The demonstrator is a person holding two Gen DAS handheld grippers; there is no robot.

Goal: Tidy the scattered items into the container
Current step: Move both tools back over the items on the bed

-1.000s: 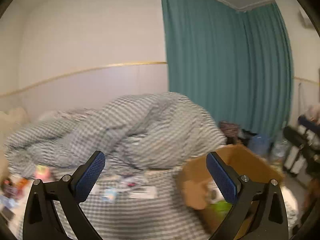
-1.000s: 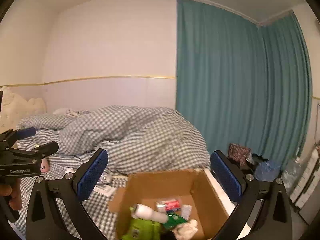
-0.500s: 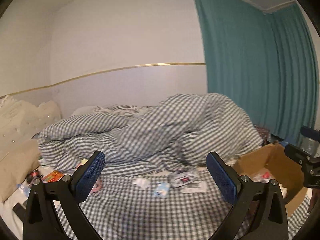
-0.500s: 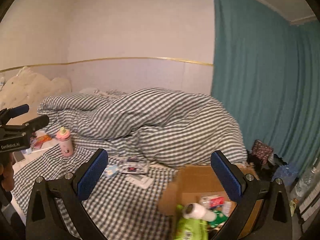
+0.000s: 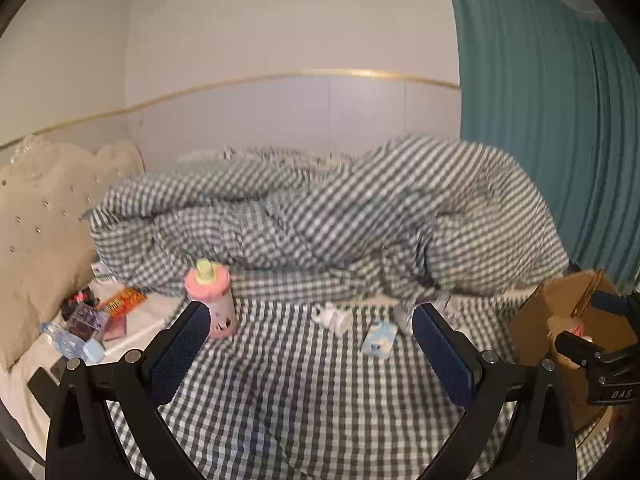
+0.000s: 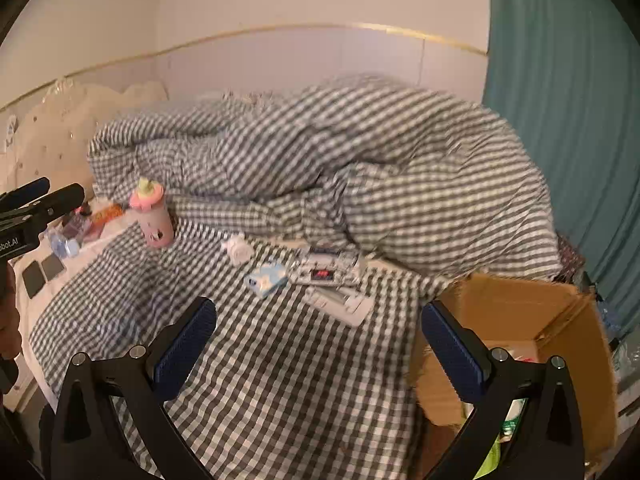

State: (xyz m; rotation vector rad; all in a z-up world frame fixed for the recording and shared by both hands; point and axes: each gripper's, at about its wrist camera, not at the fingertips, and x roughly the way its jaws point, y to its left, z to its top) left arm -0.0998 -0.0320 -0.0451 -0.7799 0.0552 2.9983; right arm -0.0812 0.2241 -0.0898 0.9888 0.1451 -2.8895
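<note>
At the far left edge of the bed (image 6: pixel 280 380), by the cream headboard (image 5: pixel 36 216), a clutter on a white strip: clear plastic bottle (image 5: pixel 68 344), small dark case (image 5: pixel 86 318), orange packet (image 5: pixel 122 300). Just inside that, on the checked sheet, a pink bottle with a yellow-green spout (image 5: pixel 212 300), upright, close against the heaped checked duvet (image 5: pixel 320 216). Left gripper (image 5: pixel 312 352) held above the sheet, blue pads spread wide, nothing between them; seen at the left edge of the right wrist view as two dark fingers apart. Toward the middle of the bed, near the duvet's lower edge, a small white rolled item (image 6: pixel 239 251) lying on its side. Just right of it, a light blue packet (image 6: pixel 266 278), flat on the sheet. Next to that, touching or overlapping, a clear blister pack with a red mark (image 6: pixel 326 268), and below it a white flat package (image 6: pixel 340 302). Right gripper (image 6: pixel 316 344) likewise wide apart and empty, poised over bare sheet short of these items. At the right edge of the bed, a brown cardboard box (image 6: pixel 512 312), flaps up, top open, some contents dimly visible inside but too blurred to name. Beyond it, a teal curtain (image 6: pixel 568 120).
</note>
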